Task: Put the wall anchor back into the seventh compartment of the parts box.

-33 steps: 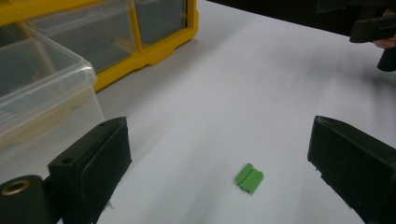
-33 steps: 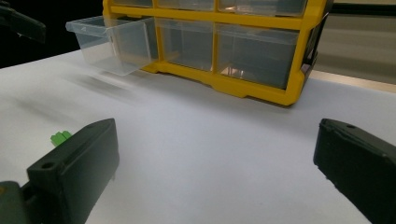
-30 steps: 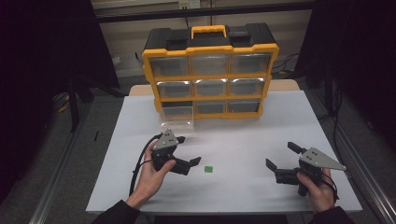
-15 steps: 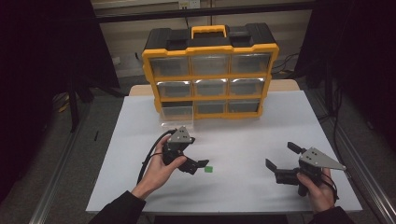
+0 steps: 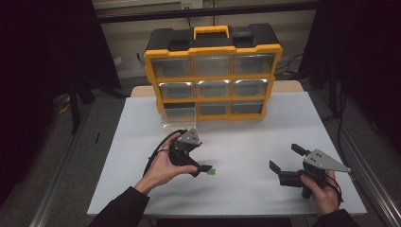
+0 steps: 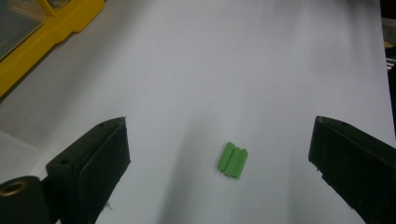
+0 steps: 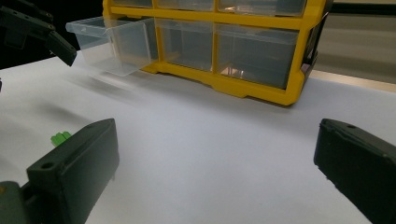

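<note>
Drawers number nine, as we count them, three rows of three in the yellow and black plastic organiser cabinet (image 5: 213,71) at the far edge of the white table (image 5: 246,142); one clear plastic drawer (image 5: 178,115) at bottom left stands pulled out. We find one small green ribbed plastic piece (image 6: 232,160) lying on the table, between the spread jaws of the left gripper (image 5: 202,169), which grips nothing. The right gripper (image 5: 286,160) rests well apart, jaws wide and empty. We read no writing anywhere; the drawers' contents are hard to make out
</note>
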The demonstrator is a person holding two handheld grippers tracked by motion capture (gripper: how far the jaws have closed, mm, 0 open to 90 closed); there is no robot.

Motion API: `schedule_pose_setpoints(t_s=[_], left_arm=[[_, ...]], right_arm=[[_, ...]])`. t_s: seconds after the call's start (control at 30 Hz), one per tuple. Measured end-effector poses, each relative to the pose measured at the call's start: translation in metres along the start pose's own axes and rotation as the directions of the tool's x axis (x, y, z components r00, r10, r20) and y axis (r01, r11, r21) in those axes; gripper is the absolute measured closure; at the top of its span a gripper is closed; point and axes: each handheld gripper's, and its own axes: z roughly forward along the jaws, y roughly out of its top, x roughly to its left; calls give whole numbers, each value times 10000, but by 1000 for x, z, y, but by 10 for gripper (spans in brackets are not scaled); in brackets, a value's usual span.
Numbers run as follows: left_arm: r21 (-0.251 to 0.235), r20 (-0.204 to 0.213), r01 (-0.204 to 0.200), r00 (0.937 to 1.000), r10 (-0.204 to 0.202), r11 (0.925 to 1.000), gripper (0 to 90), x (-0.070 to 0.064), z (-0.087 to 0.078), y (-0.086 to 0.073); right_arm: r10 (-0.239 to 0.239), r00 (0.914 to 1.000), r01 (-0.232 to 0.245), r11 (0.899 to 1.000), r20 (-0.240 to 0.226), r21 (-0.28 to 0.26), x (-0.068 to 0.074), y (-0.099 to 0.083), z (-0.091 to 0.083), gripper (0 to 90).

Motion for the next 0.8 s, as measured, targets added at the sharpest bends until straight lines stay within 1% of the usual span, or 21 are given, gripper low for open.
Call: schedule_pose_setpoints(t_s=[0.03,0.07,0.1,0.13,0.17,0.2,0.27,0.37,0.4,0.43,0.53,0.57,0.6,0.63,0.67,0.7,0.73,0.8], left_arm=[[99,96,-14,10000,13,9999,53,0,2,1],[335,243,-36,9997,27,9994,53,1,2,2],[382,221,-52,9997,43,9993,53,1,5,2],[549,331,-85,9994,67,9985,53,1,6,3],[778,581,-171,9982,126,9968,54,2,8,4],[721,474,-183,9988,149,9972,56,1,11,4],[961,541,-206,9984,155,9952,59,2,14,5],[1088,582,-130,9983,67,9940,61,4,17,6],[1262,639,-146,9979,65,9919,64,5,17,6],[1287,618,-80,9981,0,9917,66,6,18,6],[1450,613,-86,9981,-3,9894,78,9,20,8],[1537,689,-94,9976,-12,9881,83,9,20,8],[1648,706,-164,9975,48,9862,90,10,21,9],[1840,763,-204,9971,64,9827,94,10,22,10],[1862,749,-261,9971,123,9822,95,10,23,10],[1975,896,-326,9959,151,9798,107,10,24,10],[1977,816,-366,9964,208,9796,122,10,26,10],[1999,922,-397,9955,215,9790,135,12,29,11]], right_arm=[[-26,10000,26,10000,-18,-6,0,0,0,0],[-52,10000,52,10000,-37,-17,0,0,1,0],[-59,10000,59,10000,-33,-11,0,0,1,0],[-56,10000,56,10000,-32,-13,1,0,1,0],[-58,10000,58,10000,-31,-14,0,0,1,0],[-47,10000,47,10000,-31,-11,0,0,1,0],[-47,10000,47,10000,-38,-5,1,0,1,0],[-51,10000,51,10000,-59,14,1,0,1,0],[-62,10000,62,10000,-57,-2,1,0,1,0],[-50,10000,50,10000,-63,19,1,0,1,0],[-69,9999,69,10000,-85,22,1,0,1,0],[-74,9999,74,10000,-86,40,1,0,1,0],[-79,9999,79,10000,-90,39,1,0,1,0],[-92,9999,92,10000,-94,38,1,0,1,0],[-94,9999,94,9999,-88,40,1,0,1,0],[-114,9999,114,9999,-93,41,1,0,1,0],[-115,9999,116,9999,-89,41,1,0,1,0],[-115,9999,115,9999,-56,39,1,0,1,0]])
